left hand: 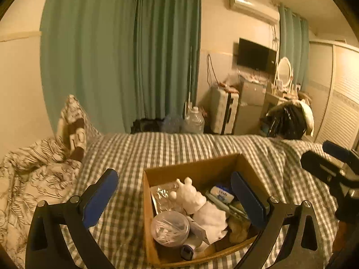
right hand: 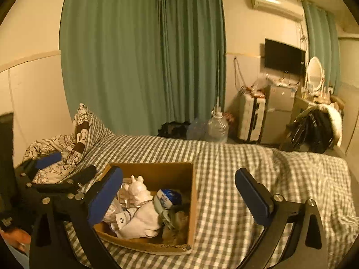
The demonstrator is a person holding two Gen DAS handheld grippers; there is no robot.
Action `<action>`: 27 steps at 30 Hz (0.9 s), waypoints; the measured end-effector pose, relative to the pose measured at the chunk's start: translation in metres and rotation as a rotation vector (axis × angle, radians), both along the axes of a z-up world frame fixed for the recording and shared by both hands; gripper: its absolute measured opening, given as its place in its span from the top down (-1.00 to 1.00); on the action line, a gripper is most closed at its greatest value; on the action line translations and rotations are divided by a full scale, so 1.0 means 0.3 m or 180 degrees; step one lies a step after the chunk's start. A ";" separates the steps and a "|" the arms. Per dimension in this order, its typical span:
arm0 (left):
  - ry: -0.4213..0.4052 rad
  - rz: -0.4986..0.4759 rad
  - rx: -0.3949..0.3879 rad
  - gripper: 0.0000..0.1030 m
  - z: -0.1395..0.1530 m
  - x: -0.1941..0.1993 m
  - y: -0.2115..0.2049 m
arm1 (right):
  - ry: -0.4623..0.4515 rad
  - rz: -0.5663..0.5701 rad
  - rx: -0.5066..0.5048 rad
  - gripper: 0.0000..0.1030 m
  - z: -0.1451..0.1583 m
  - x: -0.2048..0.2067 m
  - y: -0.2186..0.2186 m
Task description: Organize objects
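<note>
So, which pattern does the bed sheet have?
Grey-green and white checks on the bed sheet; clearest in the right wrist view.

The box (left hand: pixel 193 174) sits on the bed (left hand: pixel 157 148) just in front of my left claw (left hand: pixel 177 192). In the box a toy bear (left hand: pixel 190 196) lies in the middle, a round tub (left hand: pixel 169 227) is nearer to me, and a small pack (left hand: pixel 222 194) is on the right. My right claw (right hand: pixel 179 192) is to the right of the box. Pillows (left hand: pixel 71 123) are far left. Behind the bed are curtains (left hand: pixel 125 51), a water jug (left hand: pixel 194 121) and a suitcase (left hand: pixel 224 112).
</note>
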State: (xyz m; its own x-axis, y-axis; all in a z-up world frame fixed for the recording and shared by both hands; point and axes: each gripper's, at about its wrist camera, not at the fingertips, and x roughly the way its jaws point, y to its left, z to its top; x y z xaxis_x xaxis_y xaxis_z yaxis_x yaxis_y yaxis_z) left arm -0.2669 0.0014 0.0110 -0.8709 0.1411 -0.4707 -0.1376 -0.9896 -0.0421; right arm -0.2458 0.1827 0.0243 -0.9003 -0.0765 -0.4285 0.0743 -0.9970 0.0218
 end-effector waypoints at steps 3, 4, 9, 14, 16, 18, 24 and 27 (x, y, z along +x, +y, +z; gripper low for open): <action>0.0072 0.0023 0.0064 -1.00 0.037 0.036 -0.014 | 0.0070 -0.0001 0.0114 -0.99 0.014 0.039 -0.008; 0.0091 0.0040 0.0079 -1.00 0.044 0.044 -0.018 | 0.0090 -0.0008 0.0164 -0.99 0.018 0.051 -0.012; 0.0231 0.0150 0.0115 -1.00 0.084 0.103 -0.023 | 0.0149 -0.0030 0.0319 -0.99 0.028 0.091 -0.021; 0.0335 0.0281 0.0024 -1.00 0.096 0.147 -0.024 | 0.0225 -0.0141 0.0376 -0.99 0.016 0.118 -0.013; 0.0301 0.0380 0.0017 -1.00 0.090 0.149 -0.027 | 0.0202 -0.0152 0.0399 -0.99 -0.001 0.122 -0.010; 0.0274 0.0465 0.0059 -1.00 0.081 0.157 -0.040 | 0.0167 -0.0177 0.0414 -0.99 -0.017 0.125 -0.006; 0.0262 0.0581 0.0071 -1.00 0.052 0.182 -0.054 | 0.0136 -0.0209 0.0322 -0.99 -0.028 0.120 0.015; 0.0277 0.0559 0.0052 -1.00 0.051 0.193 -0.045 | 0.0171 -0.0207 0.0316 -0.99 -0.025 0.128 0.016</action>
State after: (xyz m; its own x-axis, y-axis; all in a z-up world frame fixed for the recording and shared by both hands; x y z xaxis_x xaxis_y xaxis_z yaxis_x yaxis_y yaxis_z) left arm -0.2090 -0.0120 0.0262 -0.9201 -0.0097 -0.3915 0.0334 -0.9980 -0.0537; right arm -0.2074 0.1877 0.0170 -0.9238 0.0233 -0.3821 0.0078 -0.9968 -0.0796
